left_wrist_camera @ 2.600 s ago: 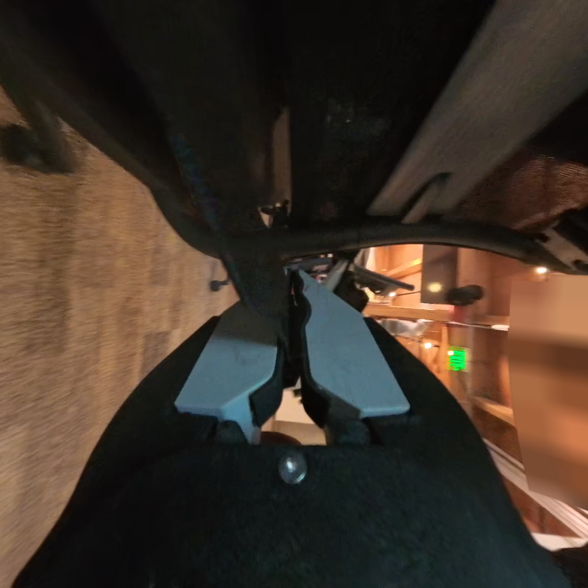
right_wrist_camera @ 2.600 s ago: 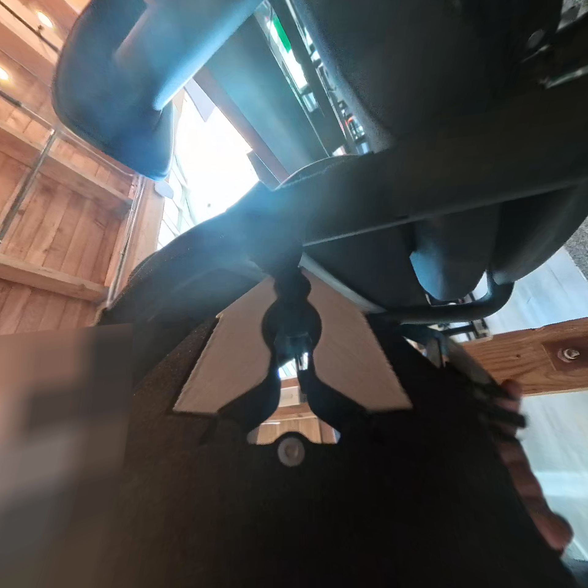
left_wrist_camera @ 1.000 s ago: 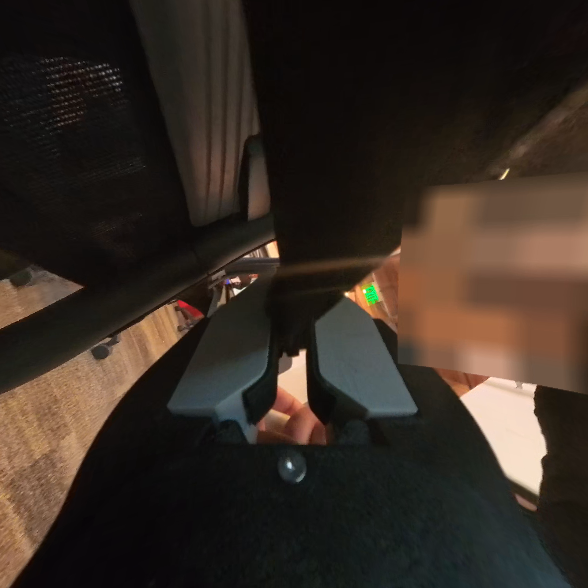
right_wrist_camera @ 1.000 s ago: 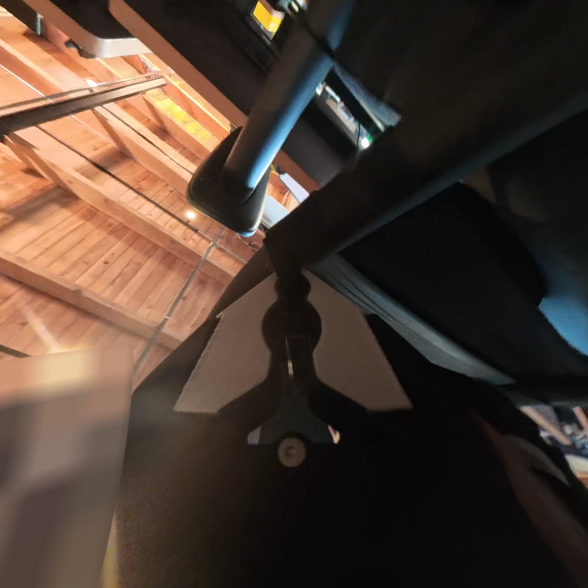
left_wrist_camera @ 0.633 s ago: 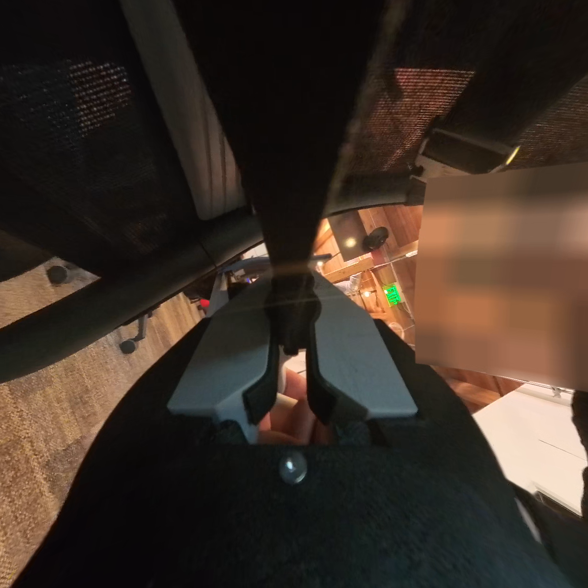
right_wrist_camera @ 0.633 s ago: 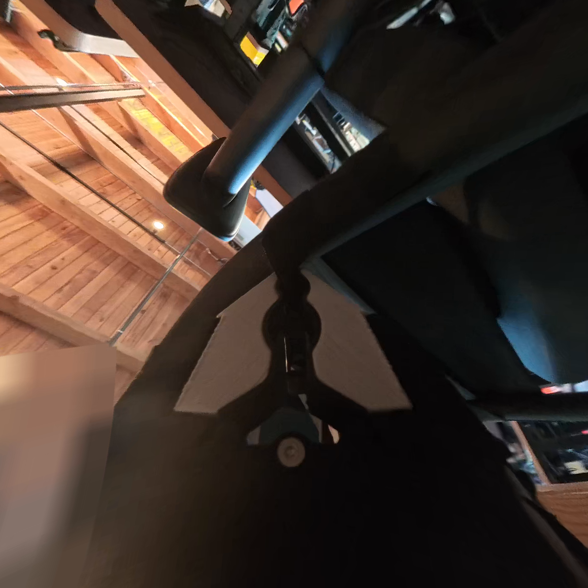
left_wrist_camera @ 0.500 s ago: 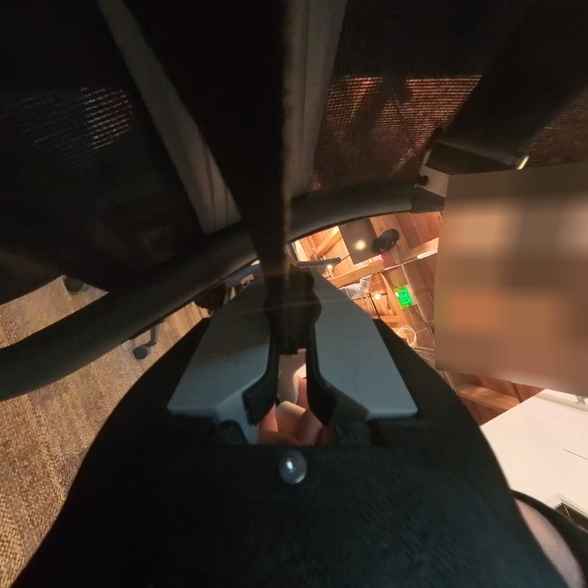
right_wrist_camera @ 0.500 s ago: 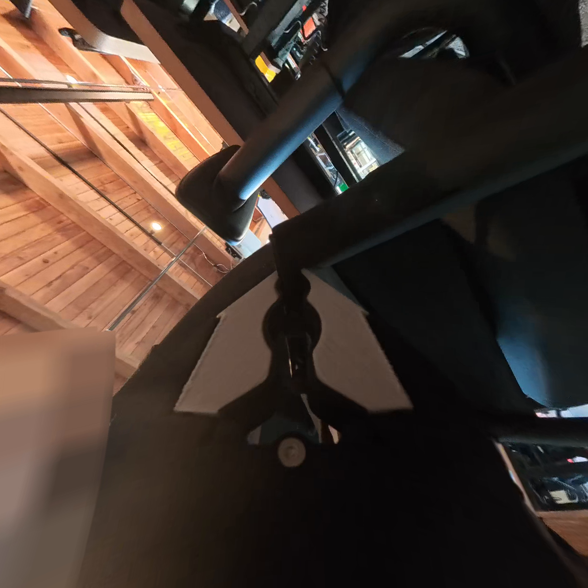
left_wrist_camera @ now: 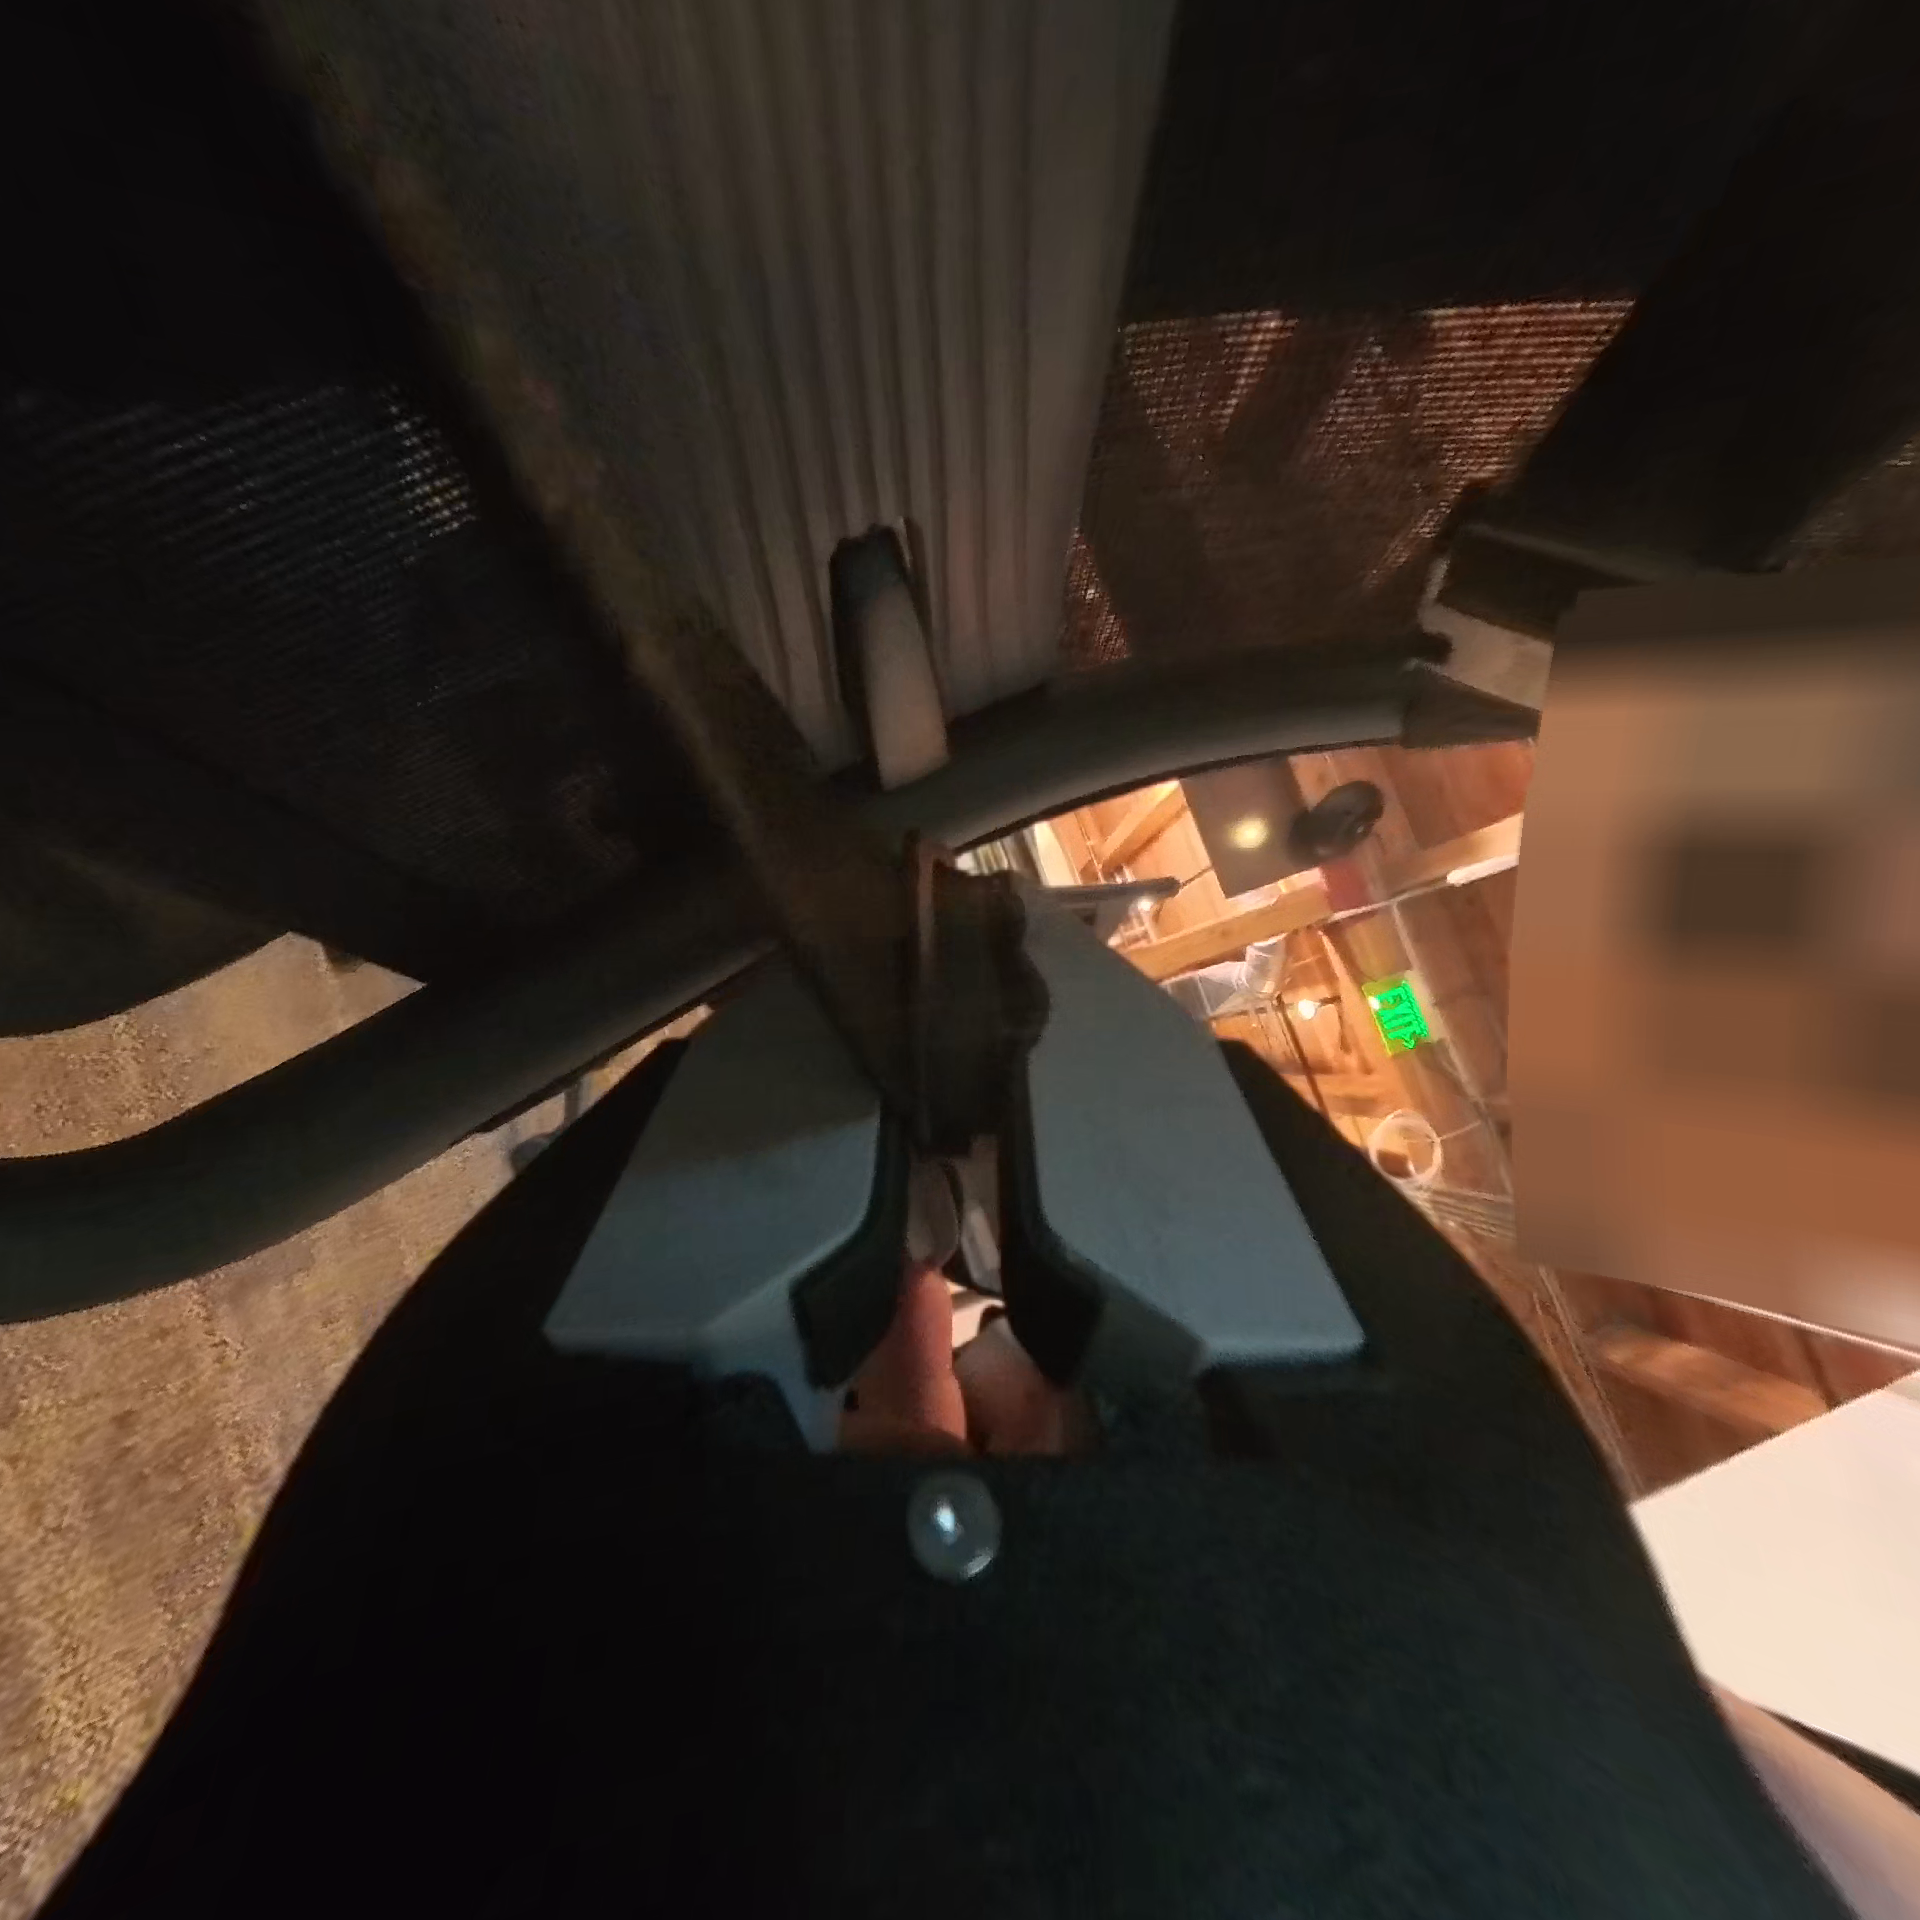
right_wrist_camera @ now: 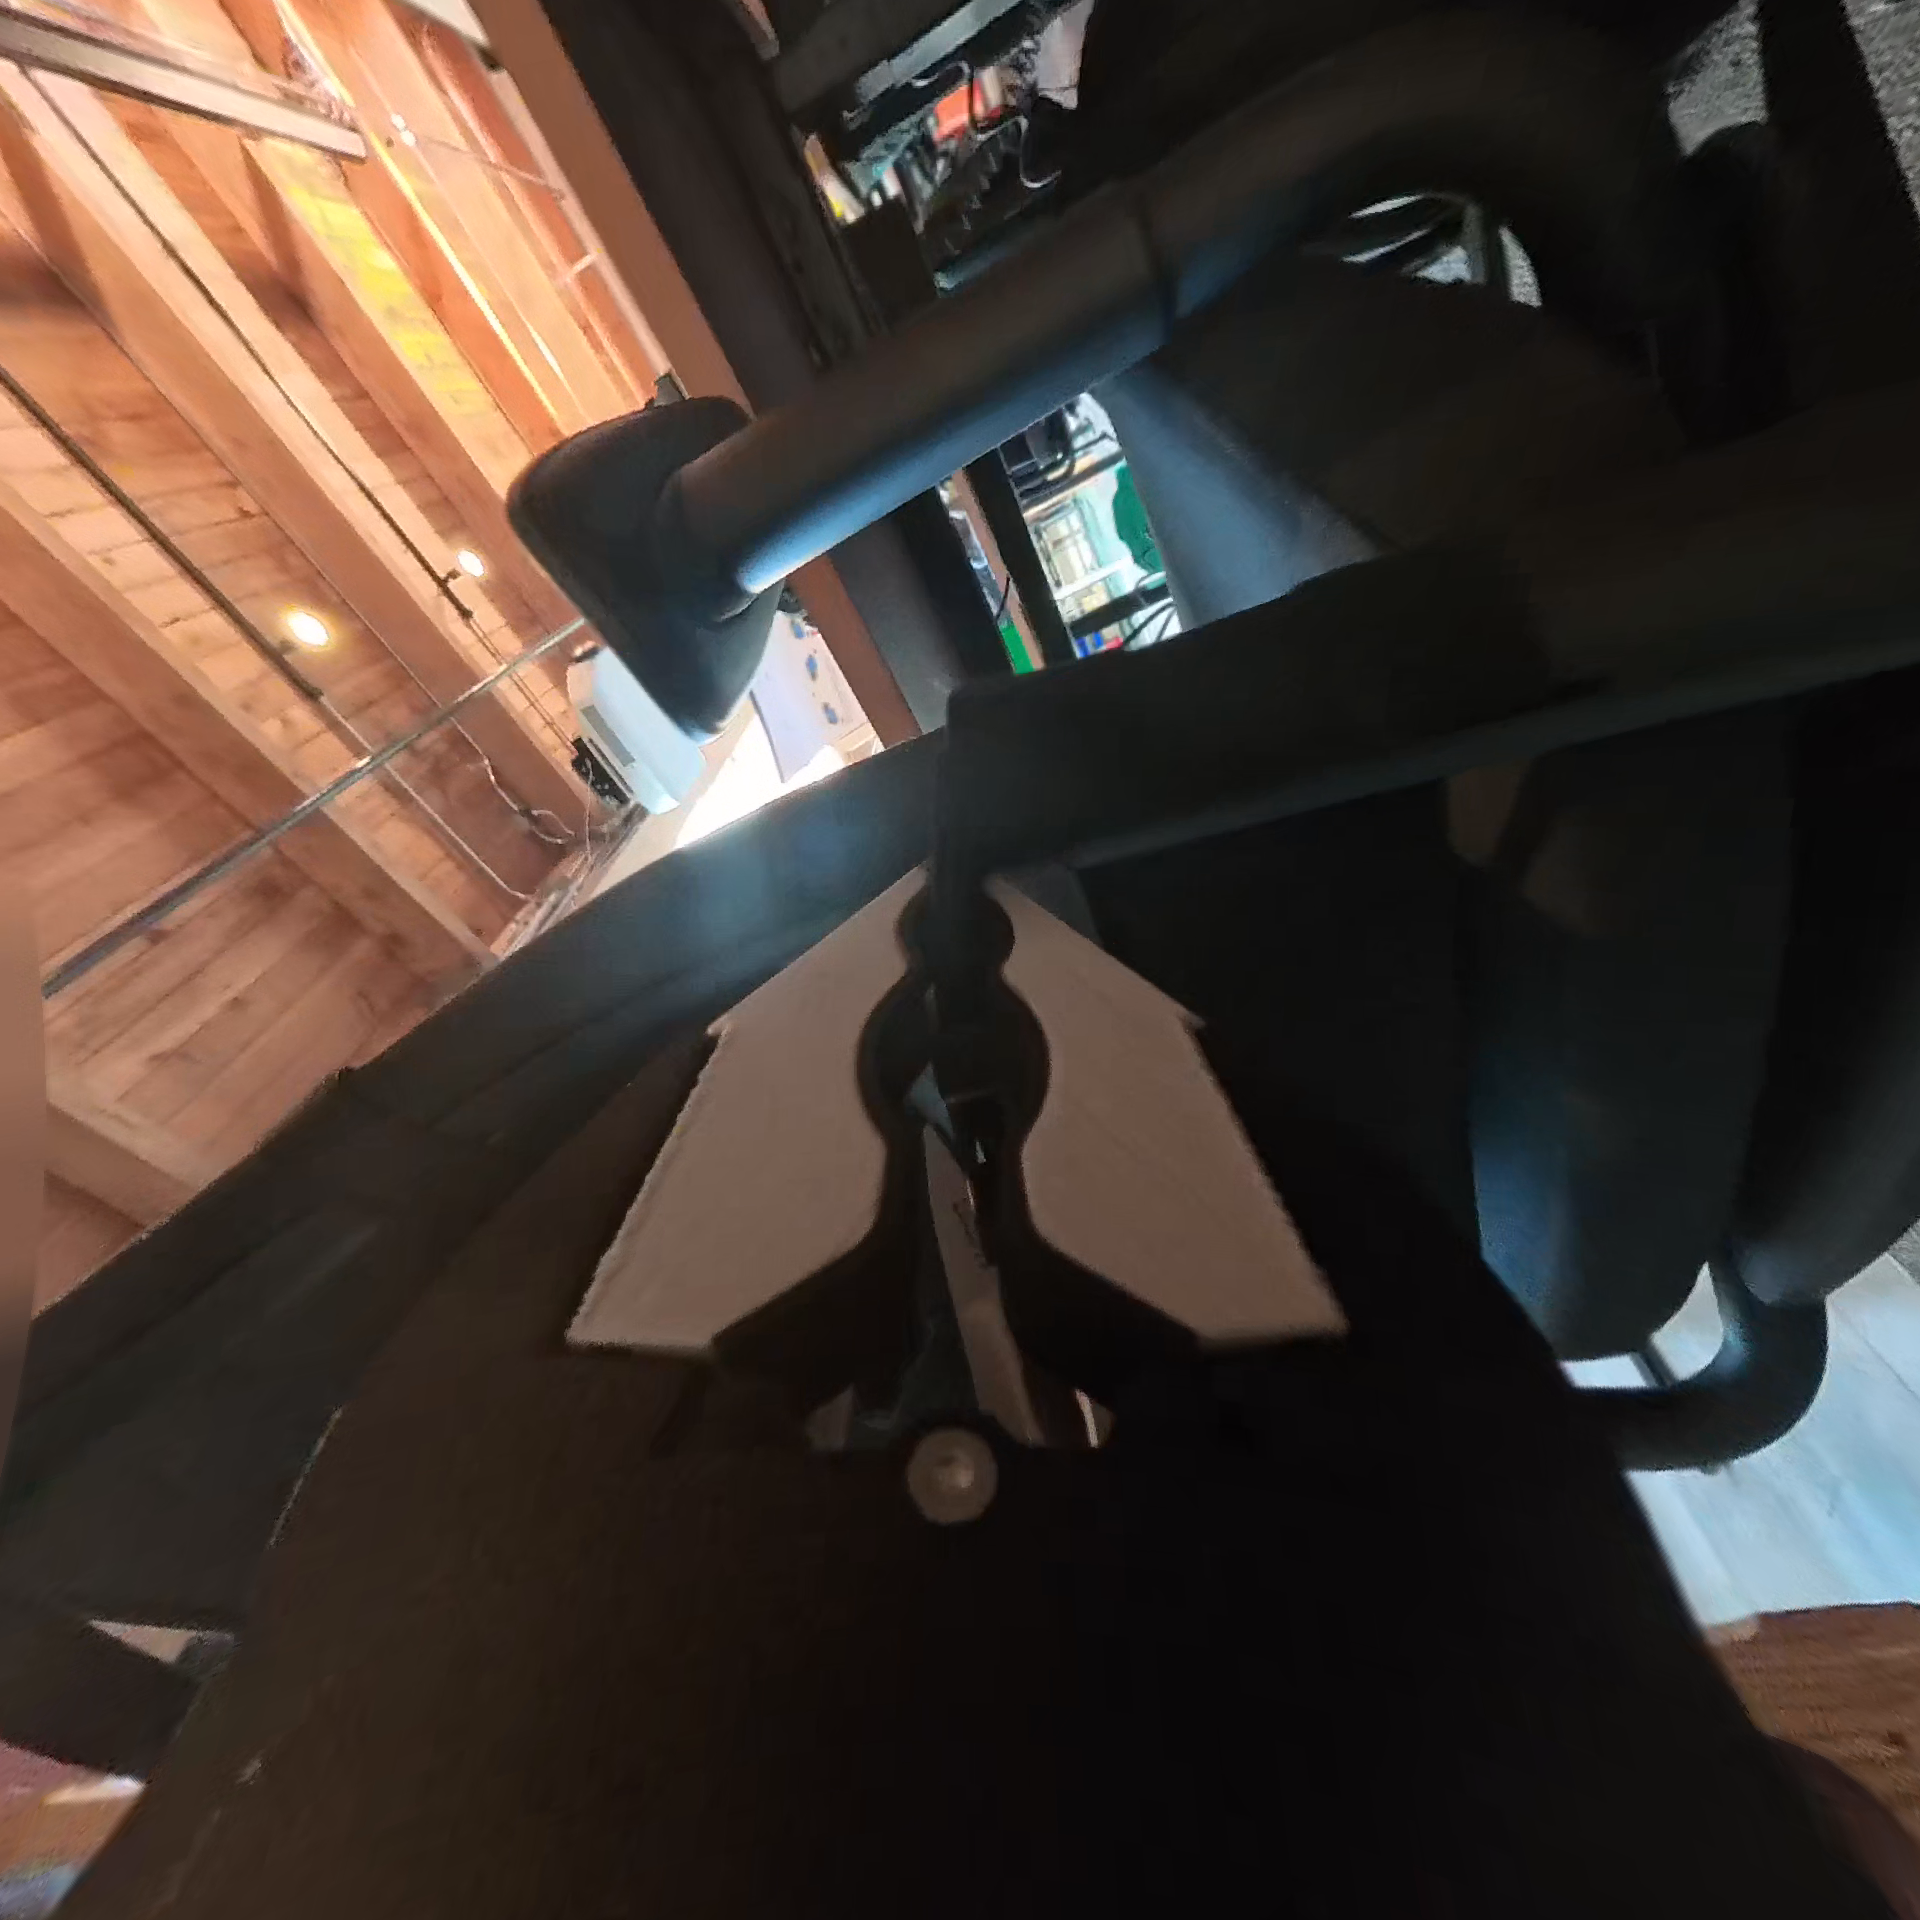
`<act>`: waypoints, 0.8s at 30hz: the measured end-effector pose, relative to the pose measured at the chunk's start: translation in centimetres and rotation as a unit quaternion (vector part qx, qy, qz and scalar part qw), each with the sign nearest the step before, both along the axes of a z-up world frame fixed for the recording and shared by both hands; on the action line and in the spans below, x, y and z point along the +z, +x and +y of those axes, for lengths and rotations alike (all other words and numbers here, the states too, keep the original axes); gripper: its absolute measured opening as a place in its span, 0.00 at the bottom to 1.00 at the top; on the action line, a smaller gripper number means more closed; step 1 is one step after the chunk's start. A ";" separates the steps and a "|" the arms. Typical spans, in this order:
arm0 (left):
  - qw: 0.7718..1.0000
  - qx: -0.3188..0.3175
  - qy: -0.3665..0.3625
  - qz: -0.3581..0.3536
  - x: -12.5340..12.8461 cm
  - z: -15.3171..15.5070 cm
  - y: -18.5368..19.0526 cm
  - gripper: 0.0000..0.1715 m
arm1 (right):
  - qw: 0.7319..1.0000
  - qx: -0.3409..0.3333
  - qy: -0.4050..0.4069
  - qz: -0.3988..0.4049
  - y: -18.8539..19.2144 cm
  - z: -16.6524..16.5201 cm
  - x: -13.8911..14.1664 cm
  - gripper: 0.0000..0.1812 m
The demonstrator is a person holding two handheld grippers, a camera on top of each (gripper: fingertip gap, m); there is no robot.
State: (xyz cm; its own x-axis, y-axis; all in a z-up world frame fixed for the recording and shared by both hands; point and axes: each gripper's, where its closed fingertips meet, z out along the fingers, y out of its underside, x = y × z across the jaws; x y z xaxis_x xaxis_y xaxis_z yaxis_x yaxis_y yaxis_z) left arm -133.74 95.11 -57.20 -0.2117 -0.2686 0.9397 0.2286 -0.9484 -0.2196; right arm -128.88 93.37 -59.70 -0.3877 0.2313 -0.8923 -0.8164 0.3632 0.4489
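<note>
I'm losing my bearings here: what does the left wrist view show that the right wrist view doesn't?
Only the left wrist view shows carpet, the chair's mesh back, its ribbed grey spine and a green lit sign. Only the right wrist view shows a padded armrest, timber ceiling beams and cluttered shelves. Both show a gripper shut on dark fabric: left gripper, right gripper.

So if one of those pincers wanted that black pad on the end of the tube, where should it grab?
Probably not the black pad itself: it looks broad and rounded, likely too wide for the jaws. The dark tube carrying it is slim and round, so I would close across the tube from the side, just behind the pad.
</note>
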 end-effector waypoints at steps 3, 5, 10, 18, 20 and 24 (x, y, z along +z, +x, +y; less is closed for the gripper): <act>1.000 -0.004 0.000 0.006 -0.2 0.0 0.0 0.05 | 1.000 0.009 0.001 0.019 -0.4 -0.1 -0.5 0.00; 1.000 -0.002 0.001 0.000 0.0 0.0 -0.2 0.05 | 0.999 0.025 0.011 0.022 -0.7 -0.2 -0.1 0.00; 0.999 -0.002 0.039 0.021 -0.6 -0.2 -0.2 0.05 | 0.998 0.058 0.000 -0.018 -1.2 -1.0 1.1 0.00; 1.000 0.001 -0.007 -0.022 -0.1 -0.5 -0.4 0.05 | 0.990 0.040 0.115 0.070 -1.5 -1.8 -0.2 0.00; 1.000 -0.007 0.009 -0.023 0.1 -0.3 -0.2 0.05 | 0.988 0.034 0.128 0.073 -1.3 -1.9 0.5 0.01; 0.999 -0.002 0.011 -0.046 1.0 0.1 0.9 0.05 | 0.982 0.029 0.150 0.109 -1.3 -1.6 0.2 0.01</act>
